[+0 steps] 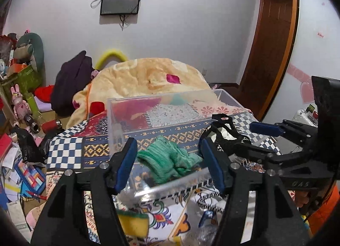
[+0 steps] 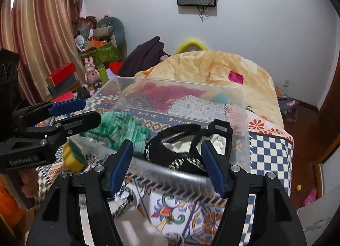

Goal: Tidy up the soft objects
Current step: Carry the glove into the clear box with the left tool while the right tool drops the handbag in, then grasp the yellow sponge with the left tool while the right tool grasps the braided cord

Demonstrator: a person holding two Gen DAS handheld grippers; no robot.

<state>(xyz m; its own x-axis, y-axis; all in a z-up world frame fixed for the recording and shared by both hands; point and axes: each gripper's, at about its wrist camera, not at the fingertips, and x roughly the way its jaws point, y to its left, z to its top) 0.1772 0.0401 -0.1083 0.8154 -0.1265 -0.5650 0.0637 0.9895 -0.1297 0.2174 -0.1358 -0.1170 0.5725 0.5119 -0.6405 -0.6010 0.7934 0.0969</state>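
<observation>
From the left wrist camera, the left gripper [image 1: 167, 165] hangs over the near edge of a clear plastic bin [image 1: 119, 118] that sits on a patterned bedspread [image 1: 65, 150], its blue-padded fingers [image 1: 127, 161] spread wide with nothing between them. Inside the bin, just past those fingers, lies a crumpled green knit cloth [image 1: 170, 161], and to its right, also inside, a black strappy item with a pale lining [image 1: 225, 137] (bag or garment, hard to say which). The right gripper [image 1: 250, 137] comes in from the right side, its fingers apart and empty, near the black item. A yellow sponge with a green face [image 1: 133, 222] rests on the bedspread in front of the bin, and a black-and-white braided cord [image 1: 209, 201] trails beside it. Behind the bin, a beige plush blanket [image 1: 148, 76] is heaped. From the right wrist camera, the right gripper [image 2: 167, 165] is held above the bin's near wall [image 2: 170, 173], jaws wide open and holding nothing, with the black strappy item [image 2: 182, 150] directly ahead between the pads. The green knit cloth [image 2: 121, 127] sits to the left in the same bin, next to the left gripper [image 2: 82, 111], which is likewise parted and empty. The sponge [image 2: 72, 156] shows just outside the bin's left corner.
</observation>
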